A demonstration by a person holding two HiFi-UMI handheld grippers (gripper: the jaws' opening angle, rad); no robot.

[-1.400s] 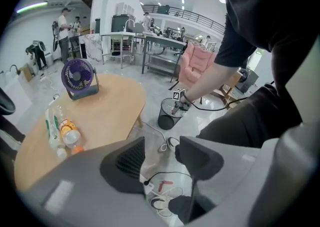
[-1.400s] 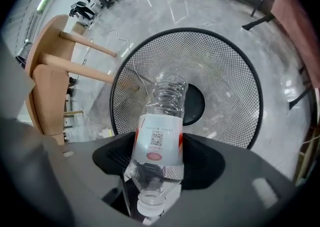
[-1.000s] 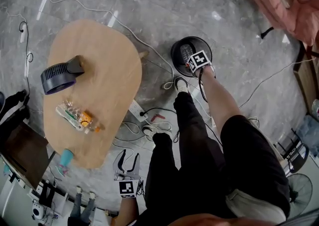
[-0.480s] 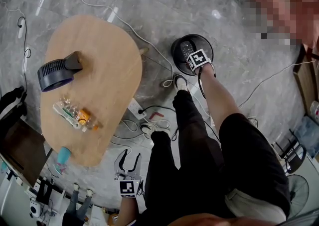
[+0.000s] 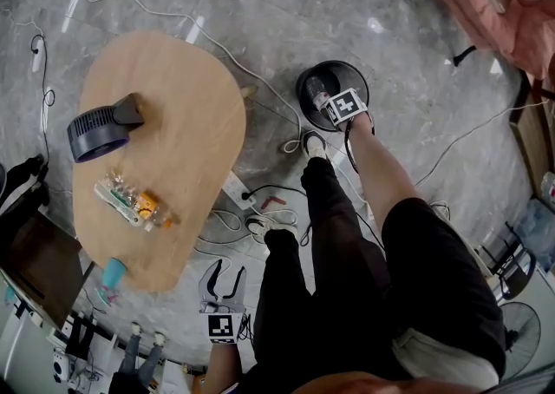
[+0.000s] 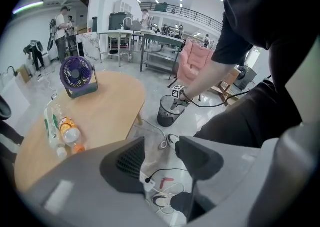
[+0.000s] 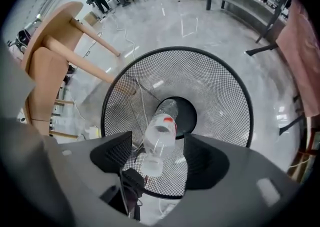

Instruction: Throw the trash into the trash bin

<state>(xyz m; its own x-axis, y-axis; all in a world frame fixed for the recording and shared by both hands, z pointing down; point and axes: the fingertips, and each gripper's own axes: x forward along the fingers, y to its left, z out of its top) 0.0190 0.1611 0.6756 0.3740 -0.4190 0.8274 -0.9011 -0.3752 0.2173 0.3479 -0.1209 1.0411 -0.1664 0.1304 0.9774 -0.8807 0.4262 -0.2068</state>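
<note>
A black mesh trash bin point(image 5: 305, 82) stands on the floor right of the table. My right gripper point(image 5: 326, 101) hangs over its mouth, jaws open. In the right gripper view a clear plastic bottle point(image 7: 161, 130) with a red-marked label lies tilted inside the bin point(image 7: 225, 86), seen between the open jaws of my right gripper point(image 7: 157, 153) but touching neither. More trash, several bottles point(image 5: 132, 202), lies on the wooden table point(image 5: 182, 114). My left gripper point(image 5: 223, 271) is low by the table's near end, open and empty; in its own view my left gripper point(image 6: 160, 156) looks toward the bin point(image 6: 167, 112).
A dark fan point(image 5: 97, 132) and a teal cup point(image 5: 114, 274) sit on the table. Cables, a power strip point(image 5: 241, 193) and the person's legs point(image 5: 329, 236) fill the floor between table and bin. A pink armchair point(image 5: 503, 2) stands far right.
</note>
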